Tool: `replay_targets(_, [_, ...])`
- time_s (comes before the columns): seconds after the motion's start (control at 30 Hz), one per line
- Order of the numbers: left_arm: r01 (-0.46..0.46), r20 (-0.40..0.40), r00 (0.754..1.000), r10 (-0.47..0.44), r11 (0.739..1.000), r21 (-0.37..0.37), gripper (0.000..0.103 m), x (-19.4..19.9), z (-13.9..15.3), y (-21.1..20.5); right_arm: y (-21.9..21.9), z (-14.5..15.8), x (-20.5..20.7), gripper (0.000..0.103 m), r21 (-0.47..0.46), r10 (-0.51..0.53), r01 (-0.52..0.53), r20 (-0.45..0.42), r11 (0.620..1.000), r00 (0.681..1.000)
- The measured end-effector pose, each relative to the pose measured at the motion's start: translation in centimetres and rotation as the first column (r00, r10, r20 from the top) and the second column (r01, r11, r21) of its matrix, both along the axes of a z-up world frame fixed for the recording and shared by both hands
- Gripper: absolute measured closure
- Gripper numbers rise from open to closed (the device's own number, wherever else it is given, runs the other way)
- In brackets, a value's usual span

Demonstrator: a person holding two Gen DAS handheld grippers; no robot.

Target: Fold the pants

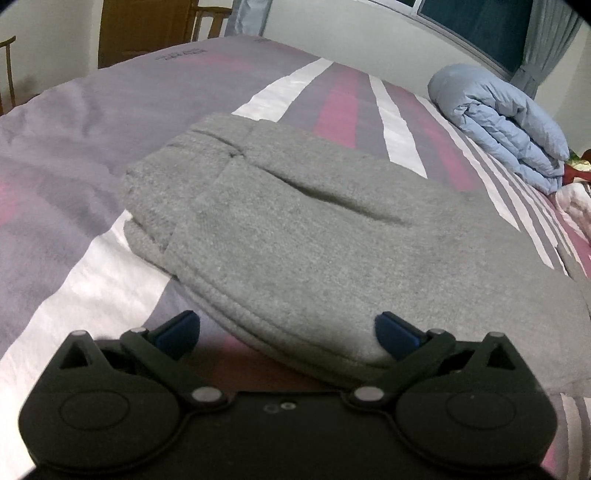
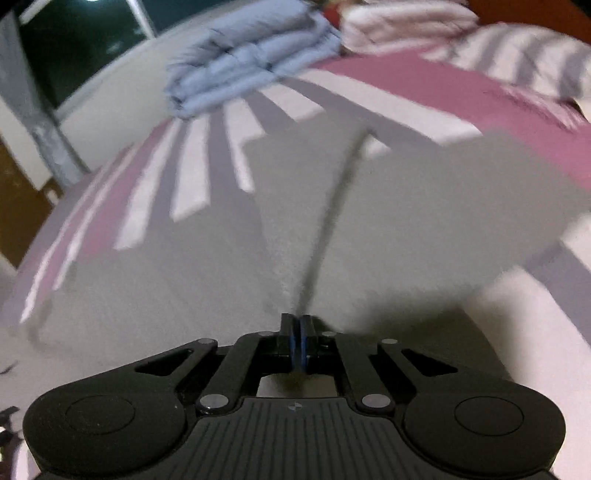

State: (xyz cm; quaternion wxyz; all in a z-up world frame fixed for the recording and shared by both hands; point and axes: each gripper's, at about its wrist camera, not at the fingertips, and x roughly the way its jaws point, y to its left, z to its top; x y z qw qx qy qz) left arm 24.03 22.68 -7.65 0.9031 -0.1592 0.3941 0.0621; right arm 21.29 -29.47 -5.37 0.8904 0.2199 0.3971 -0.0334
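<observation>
Striped bedspread (image 1: pixel 92 258), folded pants (image 1: pixel 314 240) just beyond spread left fingers (image 1: pixel 177 330)

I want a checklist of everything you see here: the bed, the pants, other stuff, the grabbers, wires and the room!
Surface: bed with a striped purple, pink and white cover.
Job's things: grey pants, folded into a thick stack in the left view.
Clutter: rolled blue quilt at the far side; pale bedding beyond it.
Grippers: left gripper has its jaws wide apart at the near edge of the pants, not pressing them; right gripper has its jaws shut, seemingly on a pinch of pants, though the view is blurred.
Cables: nothing seen.
Surroundings: window with curtain, wooden chairs, white wall.
</observation>
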Motion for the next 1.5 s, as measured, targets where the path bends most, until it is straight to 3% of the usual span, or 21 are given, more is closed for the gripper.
replay_targets(0.2, [0.012, 0.007, 1.0, -0.012, 1.0, 0.0, 0.005, 0.0, -0.1, 0.2, 0.7, 4.1, 0.3, 0.099, -0.091, 0.043, -0.031, 0.13, 0.995, 0.991])
replay_targets(0.3, [0.006, 0.015, 1.0, -0.006, 1.0, 0.002, 0.005, -0.1, -0.2, 0.0, 2.7, 4.7, 4.0, 0.095, -0.215, 0.139, -0.114, 0.109, 0.97, 0.984])
replay_targets(0.37, [0.005, 0.022, 1.0, -0.005, 1.0, -0.001, 0.005, -0.3, -0.3, 0.0, 4.3, 4.1, 6.6, 0.053, -0.309, 0.19, -0.165, 0.052, 0.936, 0.98])
replay_targets(0.43, [0.002, 0.021, 1.0, -0.002, 1.0, 0.0, 0.006, -0.3, -0.2, -0.1, 5.6, 3.1, 8.3, 0.043, -0.449, 0.223, -0.194, 0.013, 0.872, 0.975])
replay_targets(0.5, [-0.001, 0.015, 1.0, 0.001, 1.0, 0.007, 0.006, -0.3, -0.2, -0.3, 6.0, 2.3, 9.3, 0.05, -0.504, 0.248, -0.229, -0.031, 0.833, 0.968])
replay_targets(0.53, [-0.003, 0.014, 1.0, 0.002, 1.0, 0.009, 0.005, -0.3, -0.2, -0.3, 5.5, 1.7, 9.3, 0.081, -0.51, 0.249, -0.232, -0.035, 0.828, 0.968])
replay_targets(0.57, [-0.002, 0.014, 1.0, 0.002, 1.0, 0.011, 0.005, -0.3, -0.2, -0.4, 4.9, 1.6, 9.3, 0.099, -0.504, 0.236, -0.223, -0.038, 0.834, 0.971])
replay_targets(0.67, [-0.002, 0.017, 1.0, 0.002, 1.0, 0.011, 0.005, -0.3, -0.2, -0.4, 1.1, 2.4, 6.6, 0.099, -0.41, 0.107, -0.043, 0.135, 0.911, 0.985])
replay_targets(0.7, [-0.001, 0.018, 1.0, 0.001, 1.0, 0.011, 0.005, -0.3, -0.3, -0.4, -0.5, 2.8, 4.5, 0.099, -0.32, 0.038, 0.024, 0.187, 0.947, 0.982])
replay_targets(0.83, [0.001, 0.022, 1.0, -0.001, 1.0, 0.014, 0.006, -0.3, -0.3, -0.4, -4.9, 1.5, -2.8, 0.099, -0.046, -0.162, 0.173, 0.183, 0.984, 0.97])
replay_targets(0.93, [0.009, 0.015, 1.0, -0.01, 1.0, 0.016, 0.006, -0.2, -0.3, -0.4, -6.3, -0.9, -4.8, 0.099, -0.044, -0.208, 0.213, 0.097, 0.976, 0.973])
replay_targets(1.0, [0.015, 0.01, 1.0, -0.015, 1.0, 0.011, 0.006, -0.2, -0.2, -0.3, -6.6, -0.6, -5.8, 0.099, -0.049, -0.168, 0.175, 0.126, 0.983, 0.978])
replay_targets(1.07, [0.016, 0.011, 1.0, -0.016, 1.0, 0.012, 0.006, -0.1, -0.2, -0.2, -5.5, 1.0, -5.8, 0.097, -0.157, -0.08, 0.11, 0.187, 0.981, 0.979])
replay_targets(1.1, [0.015, 0.013, 1.0, -0.015, 1.0, 0.014, 0.005, -0.1, -0.3, -0.2, -4.8, 1.8, -5.7, 0.093, -0.204, -0.034, 0.078, 0.208, 0.976, 0.977])
replay_targets(1.13, [0.013, 0.018, 1.0, -0.014, 1.0, 0.016, 0.005, -0.2, -0.4, -0.3, -3.9, 2.7, -5.2, 0.067, -0.256, 0.018, 0.043, 0.229, 0.966, 0.973])
replay_targets(1.17, [0.011, 0.023, 1.0, -0.011, 1.0, 0.017, 0.005, -0.2, -0.5, -0.3, -2.9, 3.4, -4.5, 0.031, -0.309, 0.067, 0.012, 0.244, 0.951, 0.967])
replay_targets(1.23, [0.006, 0.034, 0.999, -0.006, 1.0, 0.018, 0.005, -0.5, -0.6, -0.4, -0.1, 4.1, -3.1, 0.015, -0.445, 0.212, -0.081, 0.253, 0.892, 0.944])
replay_targets(1.3, [0.004, 0.042, 0.999, -0.005, 1.0, 0.017, 0.005, -0.6, -0.7, -0.5, 2.3, 3.7, -0.4, 0.026, -0.555, 0.353, -0.207, 0.169, 0.806, 0.92])
replay_targets(1.33, [0.004, 0.043, 0.999, -0.005, 1.0, 0.016, 0.005, -0.7, -0.7, -0.5, 3.1, 3.1, 0.8, 0.063, -0.583, 0.382, -0.244, 0.124, 0.775, 0.916])
replay_targets(1.37, [0.005, 0.044, 0.999, -0.006, 1.0, 0.016, 0.005, -0.7, -0.7, -0.5, 3.8, 2.6, 2.3, 0.083, -0.615, 0.391, -0.268, 0.071, 0.742, 0.918])
replay_targets(1.5, [0.007, 0.047, 0.999, -0.007, 1.0, 0.013, 0.005, -0.8, -0.8, -0.5, 4.3, -0.3, 6.4, 0.083, -0.676, 0.399, -0.337, -0.069, 0.656, 0.914])
